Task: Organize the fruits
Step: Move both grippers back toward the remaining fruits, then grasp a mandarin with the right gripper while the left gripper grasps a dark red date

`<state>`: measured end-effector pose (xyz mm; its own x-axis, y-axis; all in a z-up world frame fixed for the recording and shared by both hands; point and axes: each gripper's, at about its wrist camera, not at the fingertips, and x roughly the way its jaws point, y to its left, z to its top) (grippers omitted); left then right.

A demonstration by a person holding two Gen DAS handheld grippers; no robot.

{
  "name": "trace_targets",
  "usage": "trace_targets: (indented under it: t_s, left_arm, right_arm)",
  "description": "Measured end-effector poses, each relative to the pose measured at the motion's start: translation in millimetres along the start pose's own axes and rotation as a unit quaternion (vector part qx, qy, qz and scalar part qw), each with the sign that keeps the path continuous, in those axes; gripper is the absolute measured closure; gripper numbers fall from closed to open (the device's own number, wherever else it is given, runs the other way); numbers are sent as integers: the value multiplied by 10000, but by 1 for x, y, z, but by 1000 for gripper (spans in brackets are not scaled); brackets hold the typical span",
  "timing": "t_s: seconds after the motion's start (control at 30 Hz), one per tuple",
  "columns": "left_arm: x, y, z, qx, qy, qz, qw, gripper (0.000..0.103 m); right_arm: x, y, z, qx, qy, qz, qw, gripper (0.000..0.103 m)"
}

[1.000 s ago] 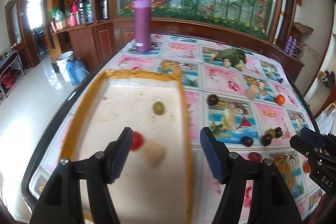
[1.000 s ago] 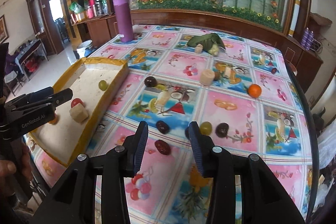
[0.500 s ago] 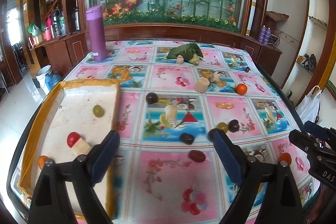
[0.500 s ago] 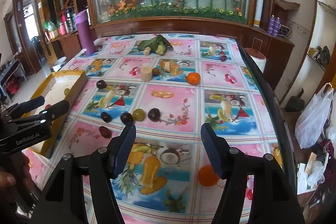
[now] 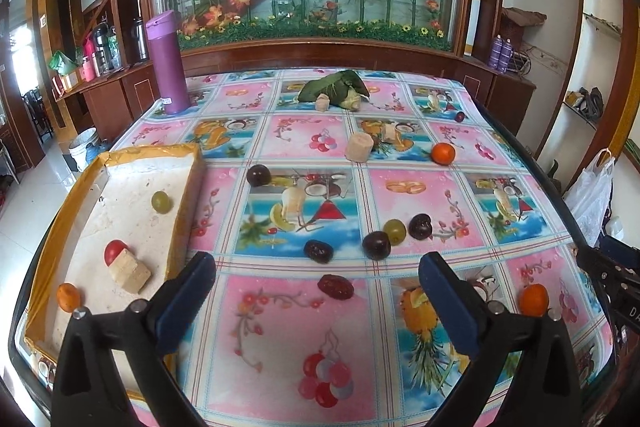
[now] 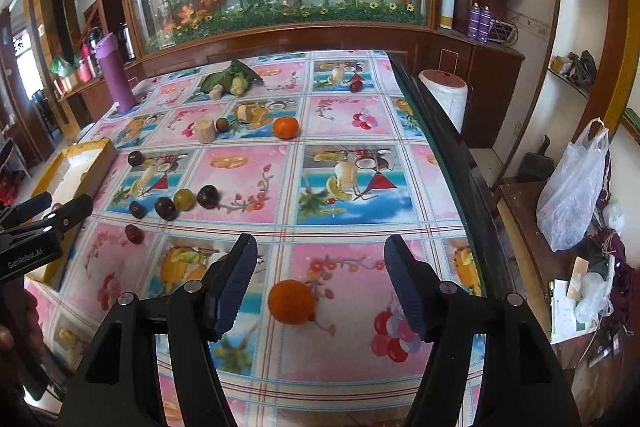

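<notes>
Tray (image 5: 188, 163) at the table's left edge holds a grape, tomato, orange and a beige chunk. Left gripper (image 5: 316, 291) spread, just opened, empty, over a date (image 5: 335, 286). Right gripper (image 6: 320, 279) half-spread, empty, orange (image 6: 291, 301) near the front edge between its jaws. Advice: center, drop lower, close gently; it rolls. Tray's near corner is hidden behind the left jaw.

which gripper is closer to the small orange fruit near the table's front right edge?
Right. The right gripper is open, with the small orange fruit between its fingers; the open left gripper sits off to its side.
</notes>
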<state>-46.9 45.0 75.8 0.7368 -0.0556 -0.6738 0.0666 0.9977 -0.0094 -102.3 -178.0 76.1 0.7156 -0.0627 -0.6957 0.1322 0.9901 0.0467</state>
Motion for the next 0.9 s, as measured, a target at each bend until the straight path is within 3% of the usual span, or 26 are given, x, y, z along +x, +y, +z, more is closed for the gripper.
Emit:
trace_targets:
  t_s: [0.47,0.53,0.6,0.67,0.9]
  left_arm:
    - [15,-10,-20,229,477,-11,9986,0]
    - [20,-9,-21,201,574,-26,9981,0]
    - [25,-7,-22,128,694,-54,9975,0]
    - [31,-5,-22,45,803,-87,9967,0]
    - [57,3,-22,-255,1177,-186,9925,4]
  right_arm:
    - [53,17,-29,-516,979,790,9907,36]
    - [58,17,-31,-537,1049,785,9899,42]
    - [63,18,-32,-622,1160,748,9885,61]
    - [63,18,-34,-713,1151,758,9879,68]
    - [58,14,-33,-722,1029,900,9880,69]
